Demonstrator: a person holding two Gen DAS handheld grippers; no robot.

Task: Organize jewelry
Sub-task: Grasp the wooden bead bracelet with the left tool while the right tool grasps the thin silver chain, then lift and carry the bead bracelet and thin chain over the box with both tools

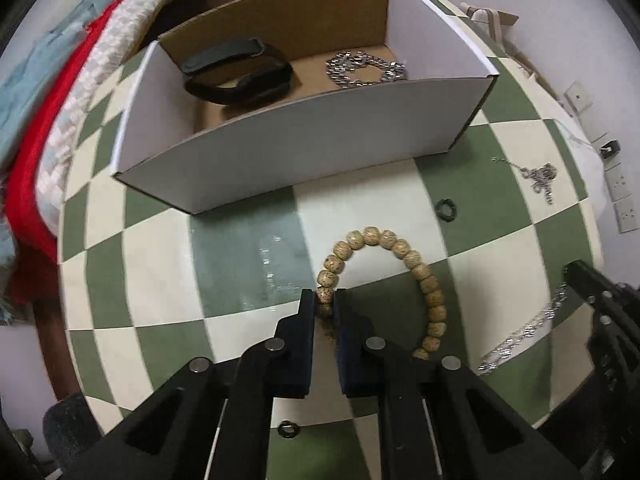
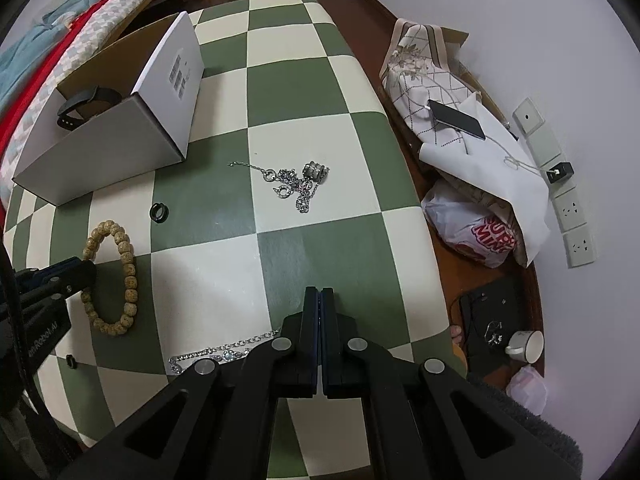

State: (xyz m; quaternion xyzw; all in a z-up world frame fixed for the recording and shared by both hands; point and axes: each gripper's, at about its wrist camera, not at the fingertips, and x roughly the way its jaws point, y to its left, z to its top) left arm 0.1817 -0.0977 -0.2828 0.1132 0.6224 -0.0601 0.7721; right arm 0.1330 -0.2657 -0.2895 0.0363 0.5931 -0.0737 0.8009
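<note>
Box [image 1: 280,152]: white cardboard, open top, standing at the far left part of the checkered table [image 2: 312,240]. Two pieces are already inside: a black band [image 1: 236,72] and a silver chain bracelet [image 1: 366,68].
Left gripper [image 1: 325,300]: my fingers are narrowed onto the wooden bead bracelet [image 1: 396,272], pinching a bead on its near-left side. The rest of the loop lies on the table in front of the box, just short of its near wall.
Right gripper [image 2: 319,292]: my fingers are pressed together with nothing between them, held over the near table edge.
Left to sort: silver tangle of chains [image 2: 296,184] mid-table, well apart from the box; a long silver chain [image 2: 224,350] near the front edge, just beside my right fingers; a dark ring [image 2: 159,213] near the box corner; another small dark ring [image 1: 287,429] at the near edge.
Progress: my guess is under halfway, with two in, one in grip and four loose.
Step in hand: beads look gripped but not lifted; they must clear the box wall.
</note>
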